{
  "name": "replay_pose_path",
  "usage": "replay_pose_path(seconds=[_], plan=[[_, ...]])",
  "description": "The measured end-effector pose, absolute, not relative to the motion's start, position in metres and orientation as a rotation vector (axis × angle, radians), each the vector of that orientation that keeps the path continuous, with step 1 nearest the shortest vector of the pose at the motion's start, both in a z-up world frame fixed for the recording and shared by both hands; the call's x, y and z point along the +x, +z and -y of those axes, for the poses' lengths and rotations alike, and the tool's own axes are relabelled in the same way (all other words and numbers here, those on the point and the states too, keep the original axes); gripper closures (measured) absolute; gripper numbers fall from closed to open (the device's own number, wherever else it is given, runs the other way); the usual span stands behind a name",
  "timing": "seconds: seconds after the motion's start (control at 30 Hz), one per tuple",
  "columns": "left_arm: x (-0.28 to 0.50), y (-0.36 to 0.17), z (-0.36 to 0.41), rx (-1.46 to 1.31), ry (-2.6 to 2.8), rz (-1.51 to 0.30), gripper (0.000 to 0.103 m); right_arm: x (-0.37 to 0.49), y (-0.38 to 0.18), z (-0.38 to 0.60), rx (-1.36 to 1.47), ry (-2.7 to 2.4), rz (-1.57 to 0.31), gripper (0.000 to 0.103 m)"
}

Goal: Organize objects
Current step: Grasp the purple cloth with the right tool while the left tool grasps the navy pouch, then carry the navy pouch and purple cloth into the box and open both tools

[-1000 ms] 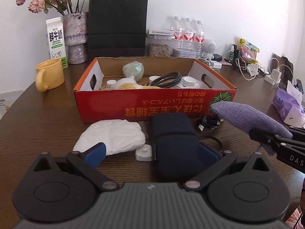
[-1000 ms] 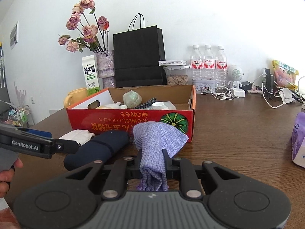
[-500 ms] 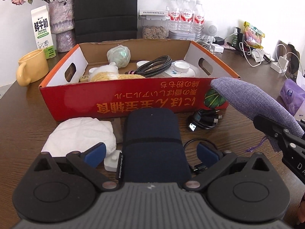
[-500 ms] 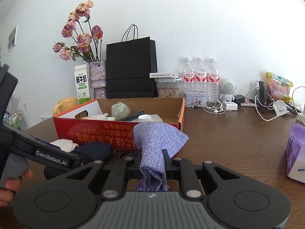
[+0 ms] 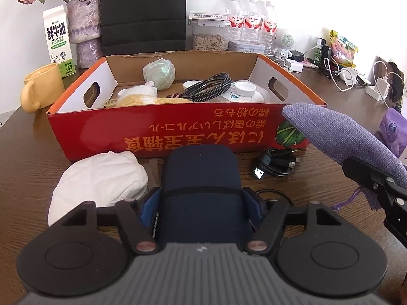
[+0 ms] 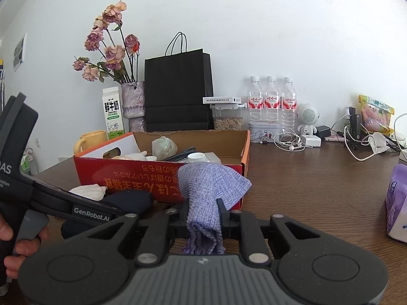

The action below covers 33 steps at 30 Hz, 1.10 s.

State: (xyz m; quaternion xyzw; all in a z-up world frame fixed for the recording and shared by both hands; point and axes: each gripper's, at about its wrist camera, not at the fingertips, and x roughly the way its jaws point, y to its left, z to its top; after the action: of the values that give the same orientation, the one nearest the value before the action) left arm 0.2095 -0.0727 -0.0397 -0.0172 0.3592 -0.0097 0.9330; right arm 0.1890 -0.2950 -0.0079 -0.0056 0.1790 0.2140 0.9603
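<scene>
— Navy pouch (image 5: pixel 201 190): where is it now?

— It lies on the table (image 5: pixel 38 167), in front of the red cardboard box (image 5: pixel 162 132), and it sits between my left fingers (image 5: pixel 148 204). They have just been closing in, and the blue pads now press against both of its sides, so my left gripper (image 5: pixel 201 203) is clamped on it.

— And your other hand?

— My right gripper (image 6: pixel 203 216) is clenched tight on a purple woven cloth (image 6: pixel 208 185), which bunches up above the fingers and hangs down below them. It hovers to the right of the pouch, near the box's corner.

— What lies around the pouch?

— A crumpled white cloth (image 5: pixel 101 180) is just to its left, touching the box front. A coiled black cable (image 5: pixel 277 165) lies to its right. Inside the box I see a braided cord (image 5: pixel 208 89) and a green-white wrapped ball (image 5: pixel 159 72).
</scene>
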Motion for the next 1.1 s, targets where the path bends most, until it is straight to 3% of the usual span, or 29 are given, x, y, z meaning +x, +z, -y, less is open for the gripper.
replay_pose_path(seconds=[0.63, 1.1], plan=[[0.186, 0.014, 0.061, -0.037, -0.049, -0.536, 0.038, 0.194, 0.024, 0.279, -0.009, 0.469, -0.286, 0.087], [0.227, 0.048, 0.026, -0.068, -0.004, -0.415, 0.038, 0.244, 0.060, 0.236, -0.042, 0.477, -0.233, 0.087]])
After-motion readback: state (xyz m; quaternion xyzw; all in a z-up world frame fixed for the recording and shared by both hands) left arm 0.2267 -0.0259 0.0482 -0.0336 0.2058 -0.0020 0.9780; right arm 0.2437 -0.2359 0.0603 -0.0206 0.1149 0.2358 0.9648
